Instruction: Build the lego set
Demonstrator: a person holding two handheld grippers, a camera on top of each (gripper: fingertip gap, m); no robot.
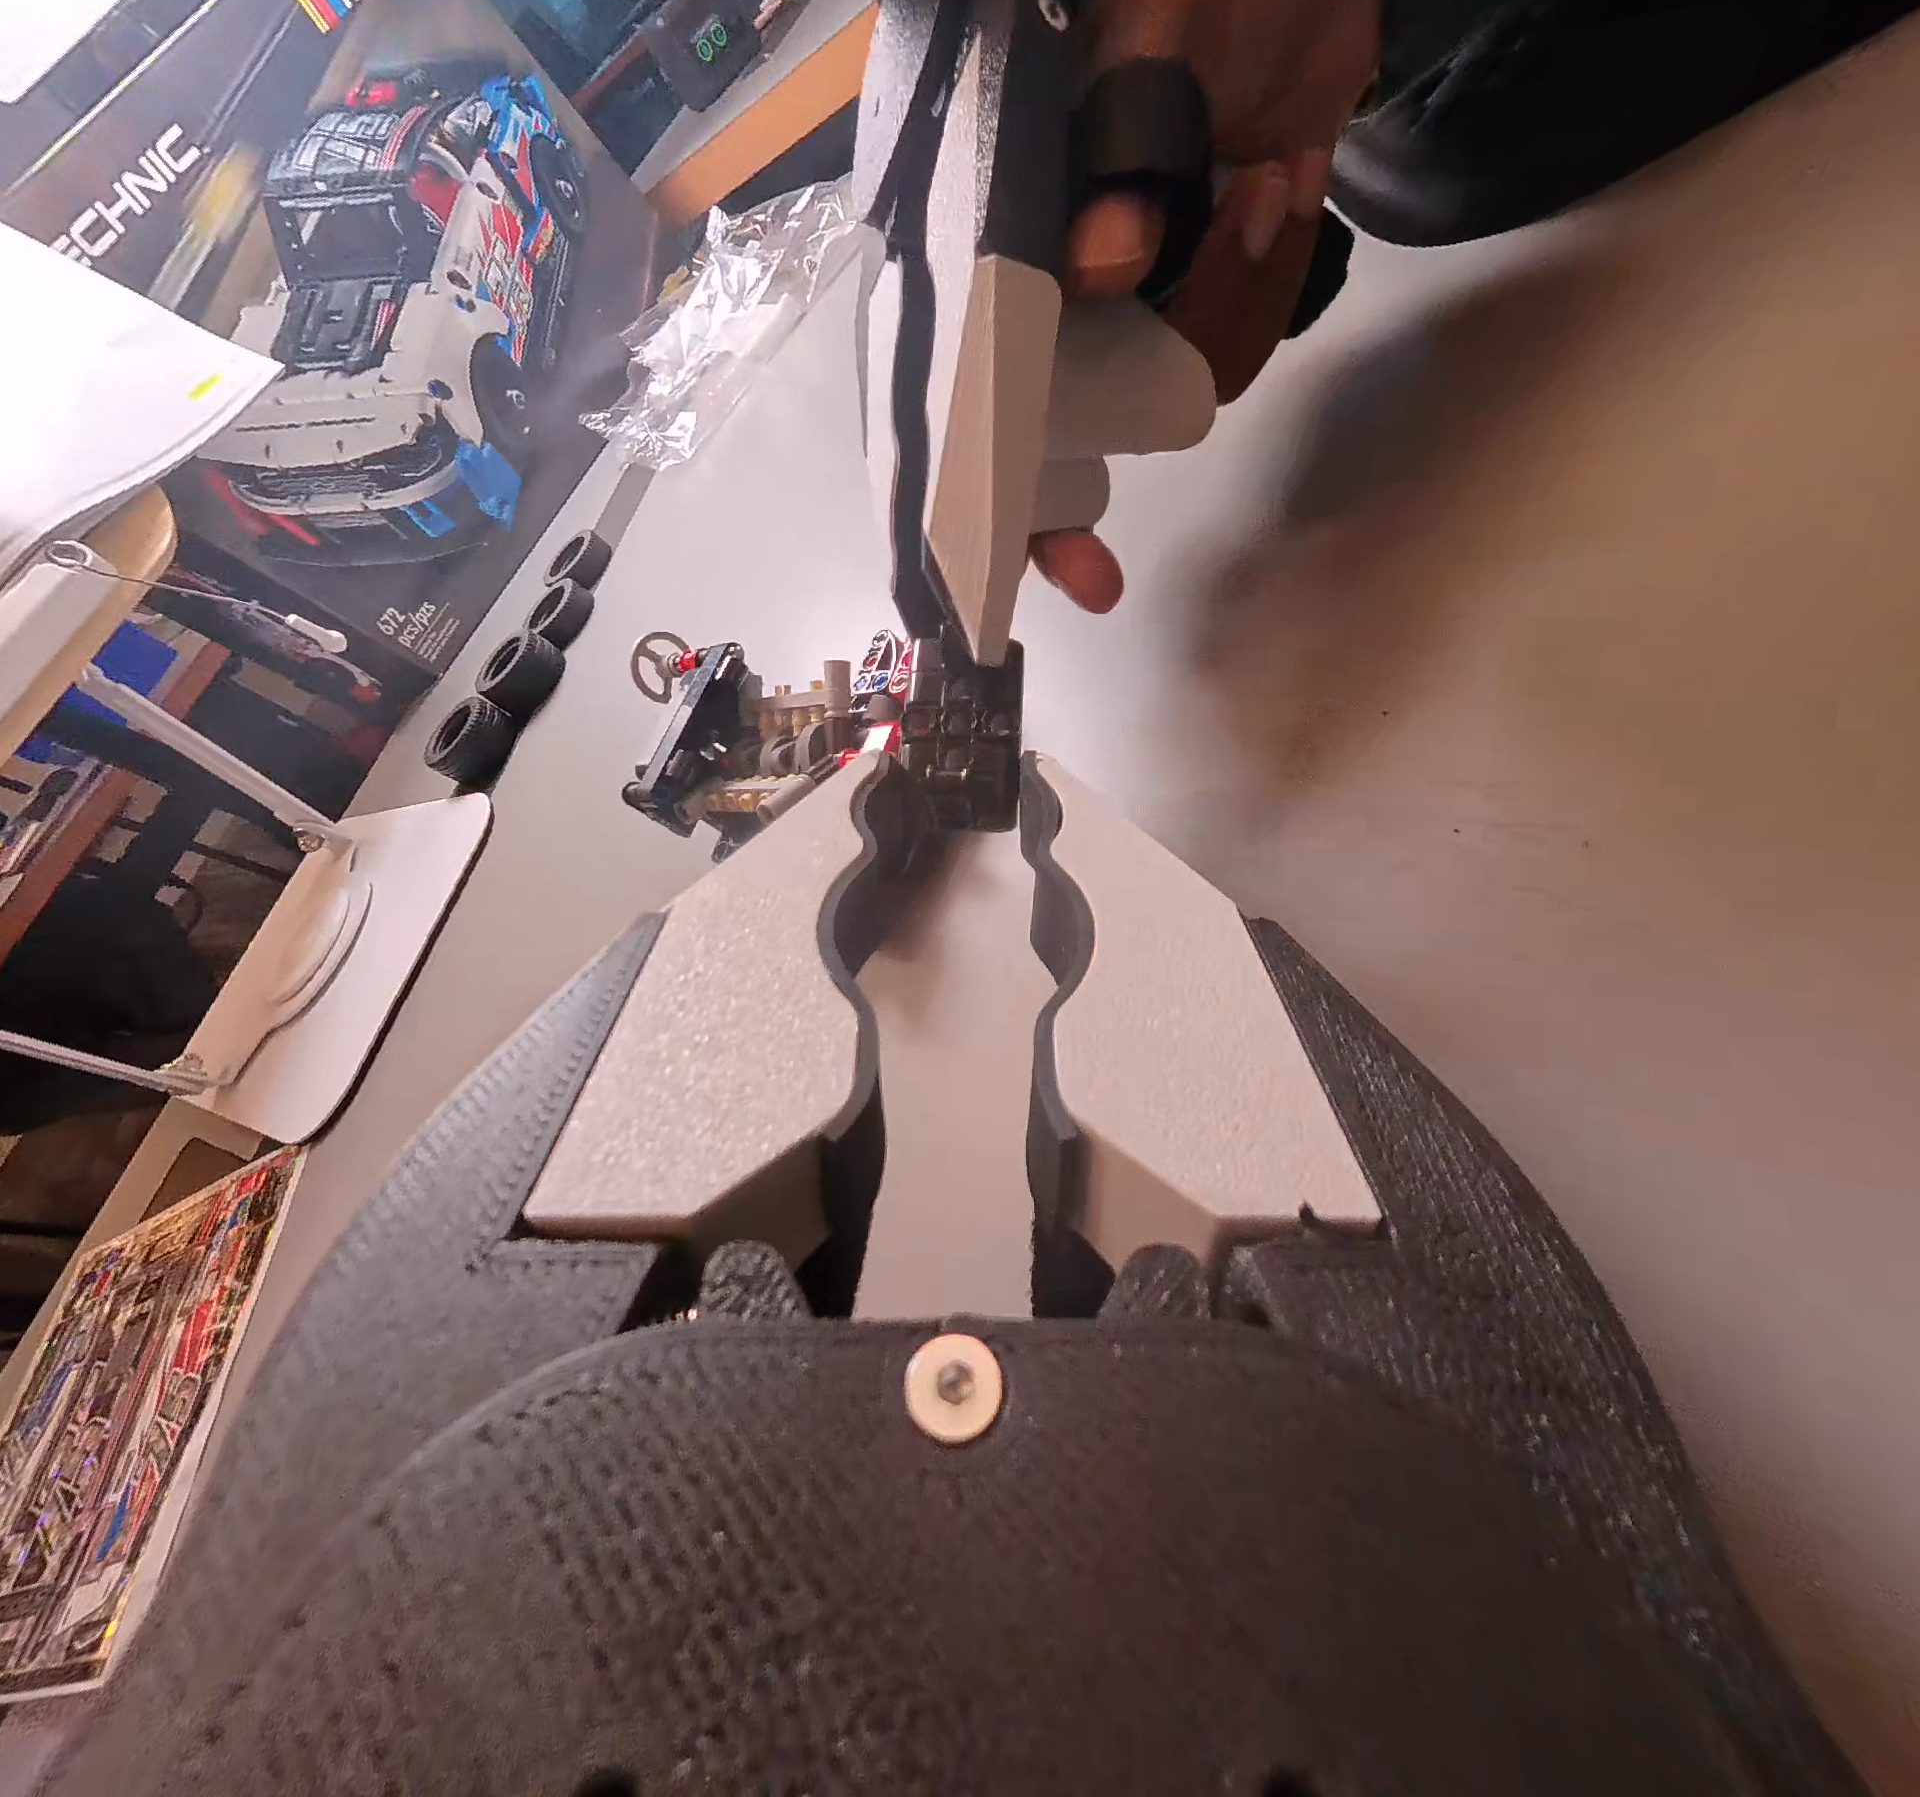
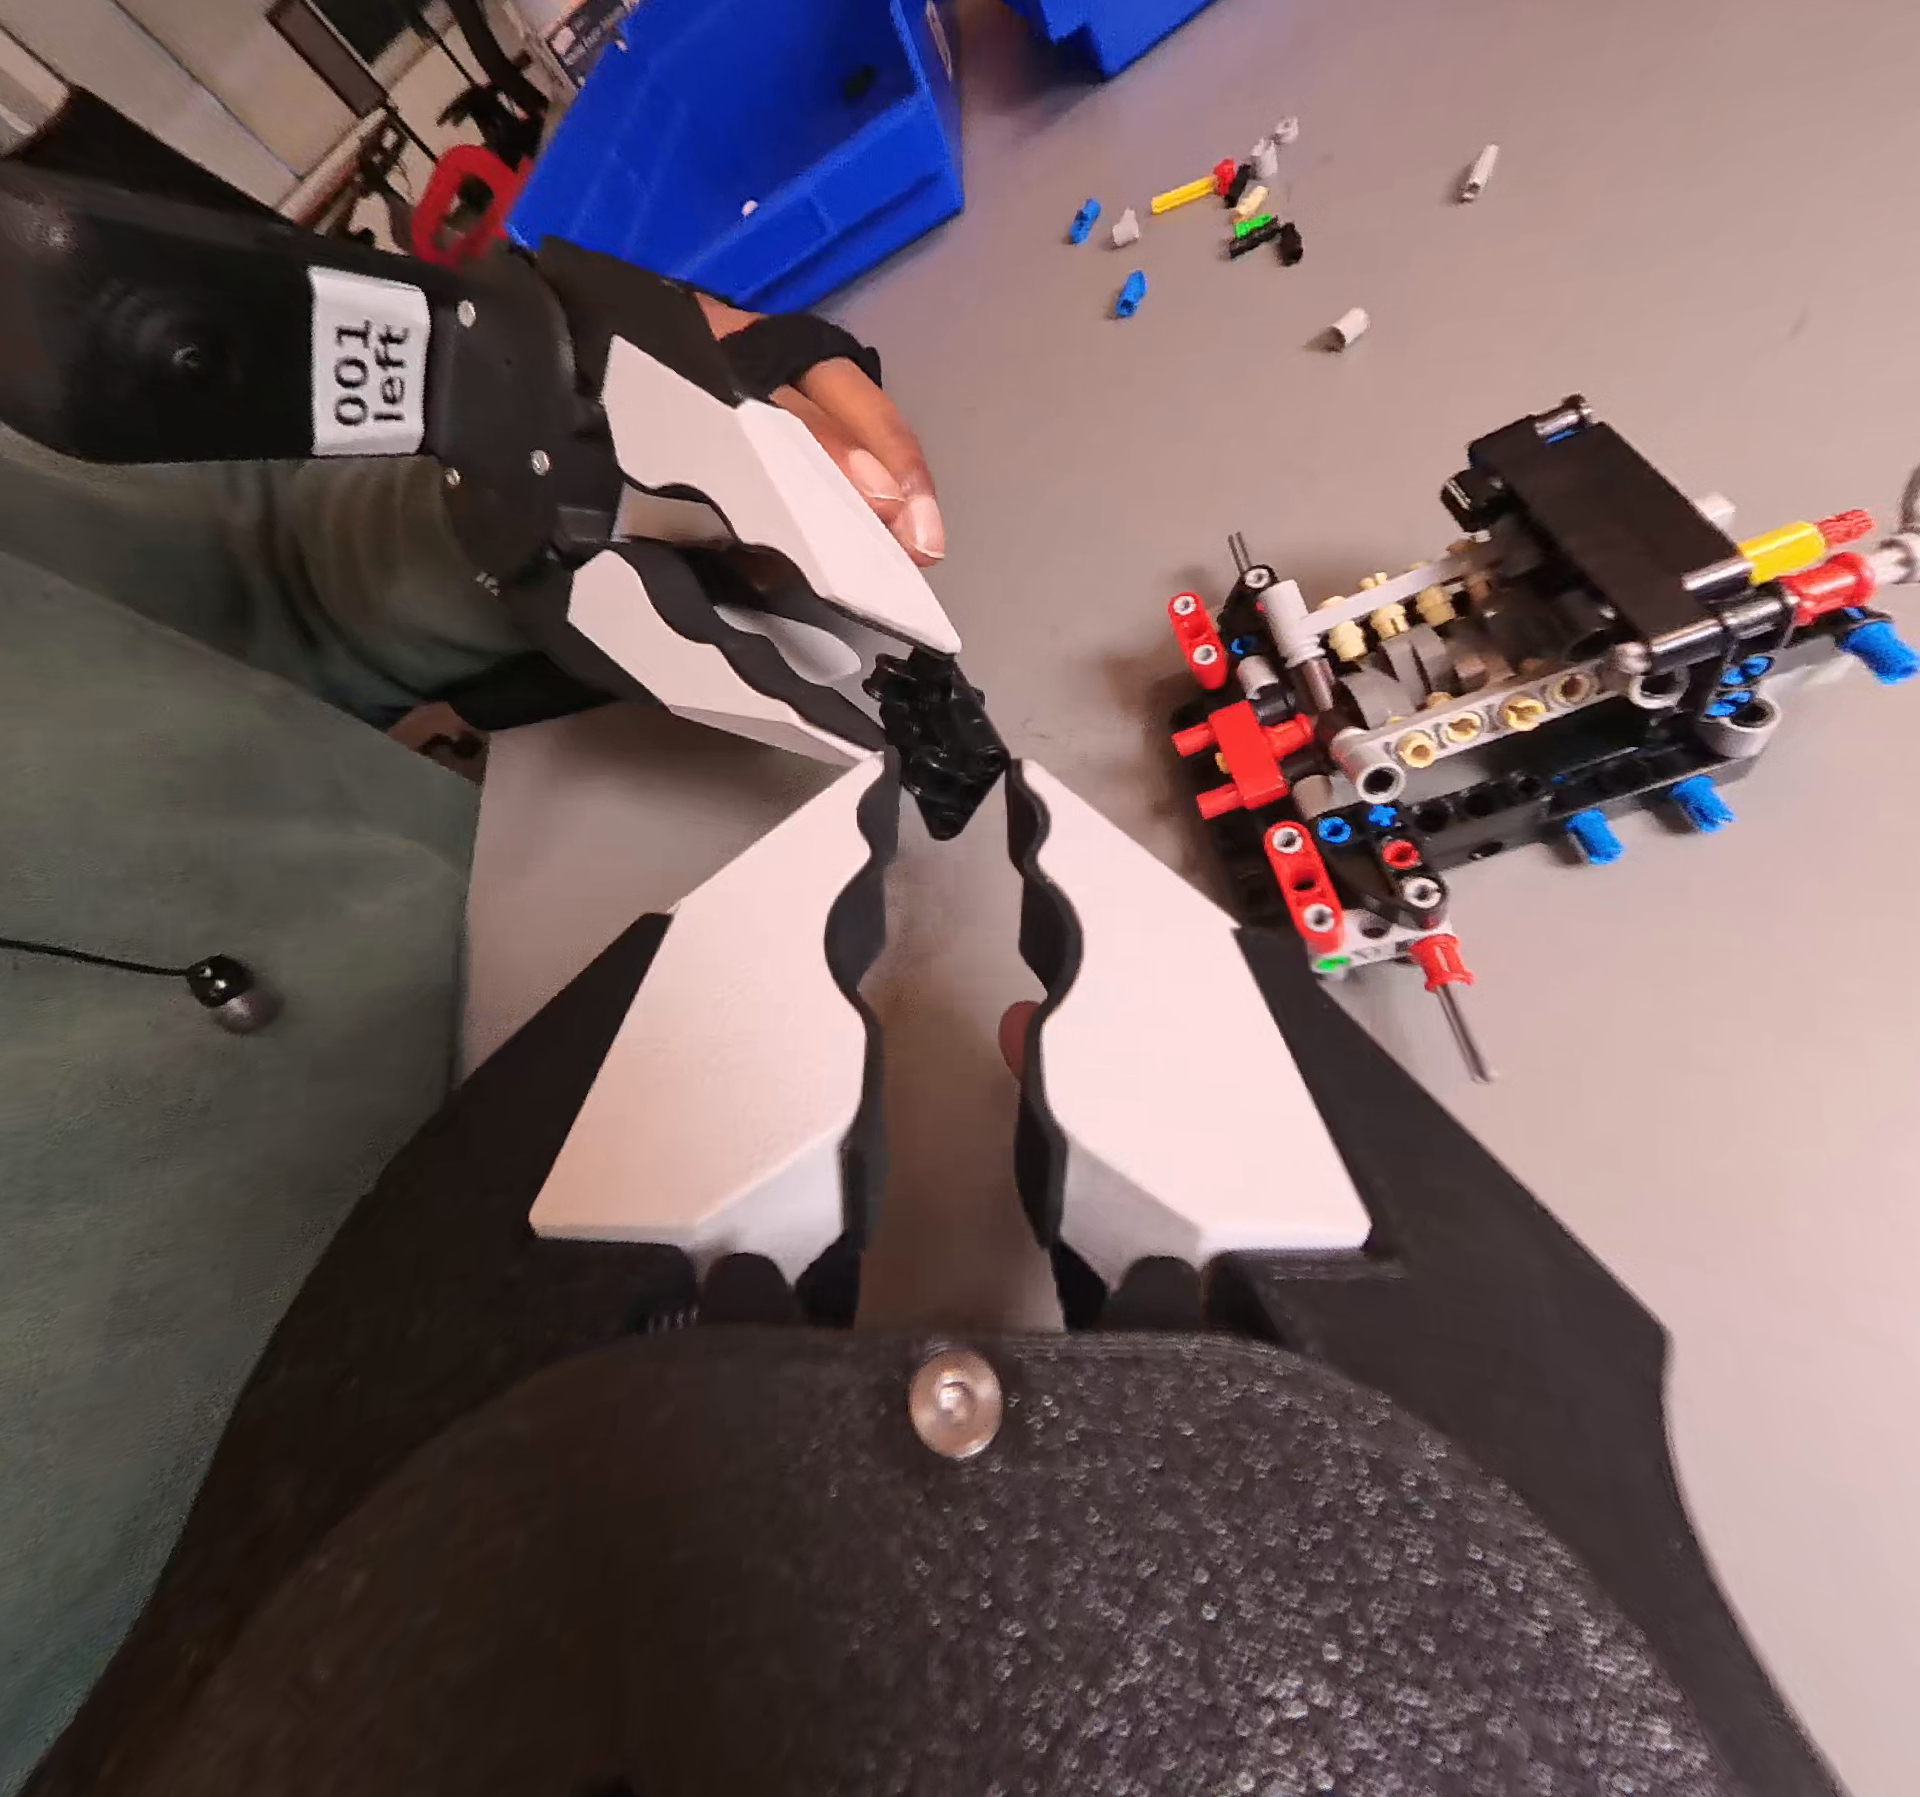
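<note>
now both grippers meet on one small black piece

centre frame, the left gripper (image 2: 914,677) pinches a black technic sub-assembly (image 2: 940,745); the right gripper (image 2: 951,781) stands narrow around its lower end, contact unclear. light, stiff, knobbly: grip the flat sides. the chassis (image 2: 1507,687) lies right.

Both views are bright and evenly lit, with strong wide-angle bending at the edges. In the left wrist view a soft shadow falls across the surface (image 1: 1558,760), whose right side blurs; glare whitens its middle.
</note>
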